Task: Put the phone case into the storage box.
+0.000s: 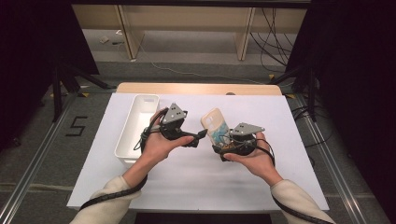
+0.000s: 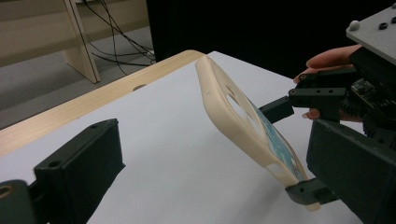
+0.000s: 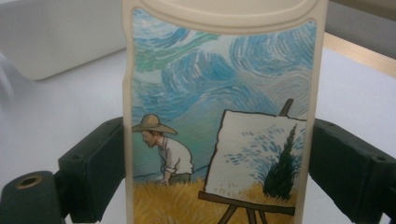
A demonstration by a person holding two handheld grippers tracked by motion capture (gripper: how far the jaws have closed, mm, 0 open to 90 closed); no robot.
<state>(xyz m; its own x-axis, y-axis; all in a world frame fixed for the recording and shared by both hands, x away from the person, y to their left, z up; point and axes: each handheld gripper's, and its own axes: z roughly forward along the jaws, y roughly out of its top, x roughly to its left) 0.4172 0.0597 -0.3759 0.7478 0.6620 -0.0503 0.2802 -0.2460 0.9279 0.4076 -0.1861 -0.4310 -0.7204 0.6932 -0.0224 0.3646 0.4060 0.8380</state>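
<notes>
Phone case (image 1: pixel 214 125) stands up near the middle of the high view, pinched by its two long sides in the right gripper (image 1: pixel 223 150), while the left gripper (image 1: pixel 201 135), jaws spread and holding nothing, waits just to its left.

a white tray (image 1: pixel 135 128) sits on the white table (image 1: pixel 196 182), left side.
</notes>
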